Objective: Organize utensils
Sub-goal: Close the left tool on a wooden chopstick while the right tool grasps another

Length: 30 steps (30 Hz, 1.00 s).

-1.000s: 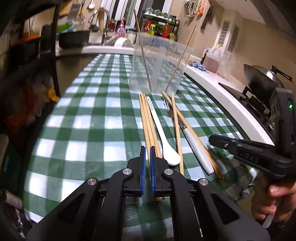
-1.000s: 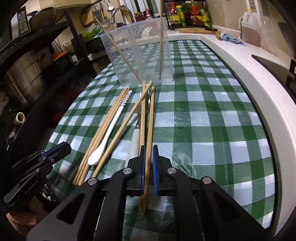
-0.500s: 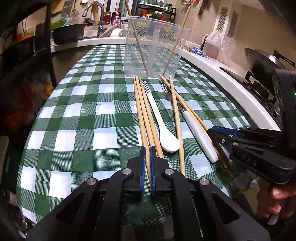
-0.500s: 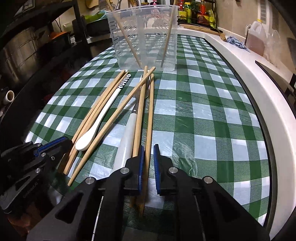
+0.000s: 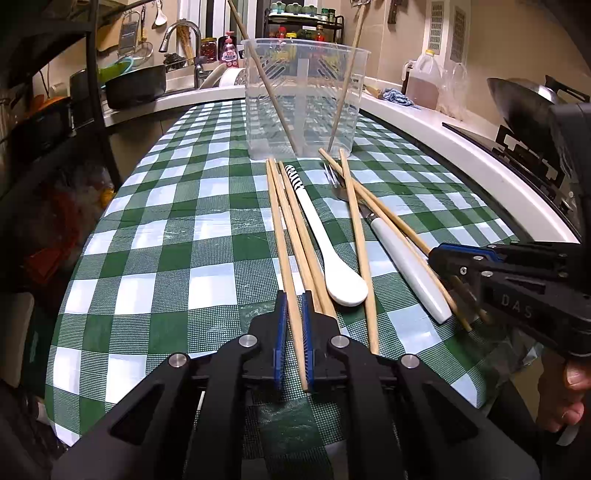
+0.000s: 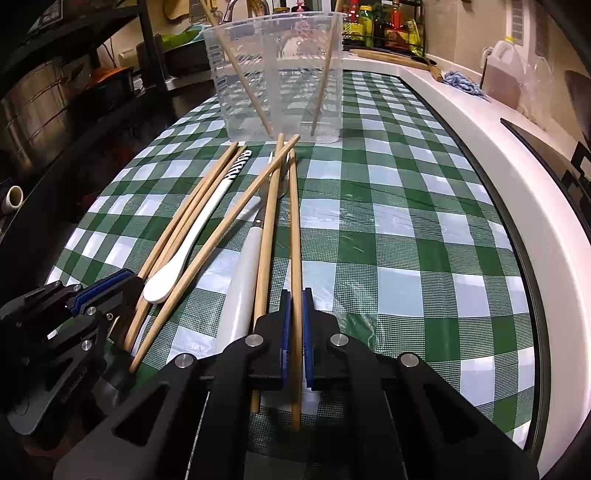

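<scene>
Several wooden chopsticks, a white spoon (image 5: pixel 334 254) and a white-handled fork (image 5: pixel 397 254) lie on the green checked tablecloth (image 5: pixel 177 236). A clear plastic container (image 5: pixel 304 98) behind them holds two chopsticks. My left gripper (image 5: pixel 293 301) has its blue pads on either side of the leftmost chopstick (image 5: pixel 282 243), with a small gap. My right gripper (image 6: pixel 295 299) is closed around the rightmost chopstick (image 6: pixel 294 221), which lies flat on the cloth. The spoon (image 6: pixel 192 236), fork (image 6: pixel 243 280) and container (image 6: pixel 277 77) also show in the right wrist view.
A white counter edge (image 6: pixel 491 162) runs along the right, with a stove and wok (image 5: pixel 517 99) beyond. A sink, pots and a spice rack (image 5: pixel 303 24) stand at the back. A dark shelf (image 6: pixel 44 96) with pots is on the left.
Both grippers have come down and forward over the near ends of the chopsticks. Each now has one chopstick between its pads.
</scene>
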Each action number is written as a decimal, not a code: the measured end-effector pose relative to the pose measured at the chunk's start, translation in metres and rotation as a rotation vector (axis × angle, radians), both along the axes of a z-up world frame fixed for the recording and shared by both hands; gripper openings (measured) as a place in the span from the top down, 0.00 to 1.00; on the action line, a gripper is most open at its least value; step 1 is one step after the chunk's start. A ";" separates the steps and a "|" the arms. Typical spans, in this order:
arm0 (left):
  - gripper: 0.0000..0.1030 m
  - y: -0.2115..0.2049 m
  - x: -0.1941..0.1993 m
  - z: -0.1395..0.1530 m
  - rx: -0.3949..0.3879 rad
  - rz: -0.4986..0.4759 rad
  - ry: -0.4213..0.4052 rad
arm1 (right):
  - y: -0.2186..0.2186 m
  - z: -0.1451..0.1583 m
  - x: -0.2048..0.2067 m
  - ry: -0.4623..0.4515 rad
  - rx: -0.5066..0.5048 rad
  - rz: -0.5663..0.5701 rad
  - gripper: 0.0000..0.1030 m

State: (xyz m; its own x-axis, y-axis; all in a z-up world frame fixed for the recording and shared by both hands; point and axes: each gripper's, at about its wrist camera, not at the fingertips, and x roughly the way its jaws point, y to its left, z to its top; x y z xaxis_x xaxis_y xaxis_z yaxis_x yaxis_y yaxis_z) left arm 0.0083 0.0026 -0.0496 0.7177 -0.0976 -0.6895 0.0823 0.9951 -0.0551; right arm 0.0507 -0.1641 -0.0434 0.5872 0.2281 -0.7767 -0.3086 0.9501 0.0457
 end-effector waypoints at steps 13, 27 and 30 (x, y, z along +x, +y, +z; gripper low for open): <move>0.93 0.010 0.002 0.001 0.012 0.047 -0.007 | -0.010 0.000 -0.005 -0.041 -0.035 -0.112 0.94; 0.93 0.015 -0.001 -0.001 0.006 0.048 -0.018 | -0.013 -0.002 -0.018 -0.077 -0.035 -0.170 0.90; 0.93 0.016 -0.002 -0.001 0.005 0.047 -0.021 | -0.012 -0.002 -0.020 -0.087 -0.039 -0.173 0.90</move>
